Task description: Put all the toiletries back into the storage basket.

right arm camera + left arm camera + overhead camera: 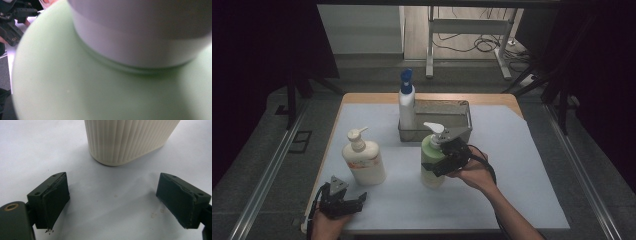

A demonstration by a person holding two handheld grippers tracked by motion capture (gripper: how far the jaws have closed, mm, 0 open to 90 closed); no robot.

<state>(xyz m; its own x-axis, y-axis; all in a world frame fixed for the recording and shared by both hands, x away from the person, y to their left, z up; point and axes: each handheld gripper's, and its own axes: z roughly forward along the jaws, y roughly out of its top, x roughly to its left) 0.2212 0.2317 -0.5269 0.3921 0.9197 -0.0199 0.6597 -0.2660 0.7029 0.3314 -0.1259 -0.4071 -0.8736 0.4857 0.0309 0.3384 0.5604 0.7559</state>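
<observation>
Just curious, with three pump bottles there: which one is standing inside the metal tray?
The white bottle with the blue pump, at the tray's left end; the cream bottle and green bottle stand on the mat.

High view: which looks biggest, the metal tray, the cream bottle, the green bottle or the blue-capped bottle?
1. metal tray
2. cream bottle
3. green bottle and blue-capped bottle: look alike; the right gripper covers part of the green one.

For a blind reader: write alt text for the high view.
The right gripper grips a green bottle on a white-covered table, before a metal tray. A blue-capped bottle stands at the tray's left end; the left gripper waits open near a cream bottle.
</observation>
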